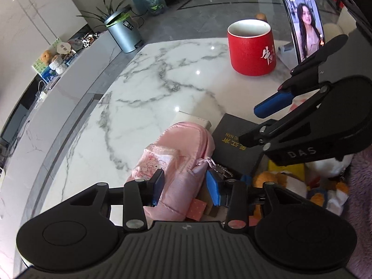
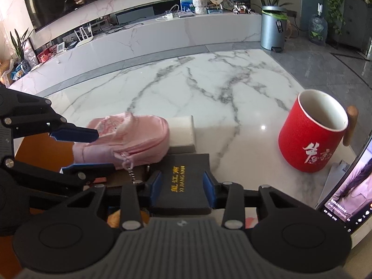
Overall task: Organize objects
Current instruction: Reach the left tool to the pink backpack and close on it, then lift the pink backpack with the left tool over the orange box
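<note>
Left wrist view: left tongs [image 1: 184, 187] clamp the pink pouch [image 1: 179, 160] — right tongs [image 2: 182, 187] grip the black box [image 2: 183, 181].

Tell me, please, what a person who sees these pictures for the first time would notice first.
The red mug with white characters stands out on the white marble table, next to a lit phone propped upright. Nearer, the left hand-held gripper is shut on a pink pouch, and the right hand-held gripper is shut on a black box with gold lettering.
</note>
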Demonstrator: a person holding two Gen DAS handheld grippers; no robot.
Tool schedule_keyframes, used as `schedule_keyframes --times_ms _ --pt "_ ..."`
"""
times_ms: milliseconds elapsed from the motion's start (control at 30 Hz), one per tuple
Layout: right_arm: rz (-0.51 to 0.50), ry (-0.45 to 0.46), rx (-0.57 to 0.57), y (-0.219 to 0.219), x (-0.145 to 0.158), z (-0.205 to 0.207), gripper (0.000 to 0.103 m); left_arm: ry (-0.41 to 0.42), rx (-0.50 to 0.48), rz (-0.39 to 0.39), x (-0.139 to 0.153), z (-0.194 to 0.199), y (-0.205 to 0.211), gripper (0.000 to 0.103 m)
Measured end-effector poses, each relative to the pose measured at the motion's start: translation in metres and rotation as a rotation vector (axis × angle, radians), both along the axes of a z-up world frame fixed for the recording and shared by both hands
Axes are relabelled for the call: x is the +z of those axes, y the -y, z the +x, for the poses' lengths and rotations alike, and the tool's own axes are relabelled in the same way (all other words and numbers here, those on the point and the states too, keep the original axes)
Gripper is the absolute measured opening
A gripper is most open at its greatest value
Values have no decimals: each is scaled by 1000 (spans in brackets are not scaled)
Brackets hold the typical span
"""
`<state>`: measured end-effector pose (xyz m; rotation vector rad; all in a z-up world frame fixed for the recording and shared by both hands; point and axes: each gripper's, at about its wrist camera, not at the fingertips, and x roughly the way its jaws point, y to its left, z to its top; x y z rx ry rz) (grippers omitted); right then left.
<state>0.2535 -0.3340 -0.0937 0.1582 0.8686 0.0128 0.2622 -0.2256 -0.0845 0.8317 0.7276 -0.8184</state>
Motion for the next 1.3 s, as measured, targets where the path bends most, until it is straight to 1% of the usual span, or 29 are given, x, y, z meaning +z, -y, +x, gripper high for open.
schedule_keyframes --times_ms 133,167,200,333,400,500,633,767,833,867,900,967,1000,1067,1200,1300 --pt "24 -24 4 3 -5 1 42 -27 -7 30 -7 4 4 47" --pt "26 -26 6 3 -6 1 42 -30 -1 39 -9 4 5 40" --pt "29 -28 7 3 -7 1 42 -24 8 46 -11 5 5 37" --pt "39 -32 13 4 -7 1 42 -23 36 6 -8 4 1 29" --pt "41 -32 17 4 -5 0 42 -34 64 -31 -4 4 -4 25" --pt "37 -32 20 6 -3 -1 42 -67 133 -107 7 5 -15 22" --pt "31 -41 28 7 -1 -2 42 -128 271 -225 25 8 -35 22" --pt "16 -63 32 6 0 -1 43 -164 415 -309 38 11 -54 21" --pt "19 -61 56 2 3 -2 48 -201 479 -345 41 13 -63 21" --pt "14 -61 63 0 4 -1 55 -216 501 -364 42 13 -67 21" --pt "4 -61 66 -2 4 0 61 -223 523 -382 42 13 -71 21" --pt "-16 -65 62 -5 6 2 60 -207 549 -411 45 9 -78 21" --pt "-3 -63 69 -6 9 2 57 -200 557 -431 48 6 -82 21" --pt "47 -62 113 -13 15 0 54 -208 571 -465 54 0 -88 21" --pt "100 -51 246 -47 27 -18 54 -208 610 -534 74 -19 -105 21" --pt "140 -65 328 -72 26 -31 54 -223 647 -624 91 -33 -128 21"
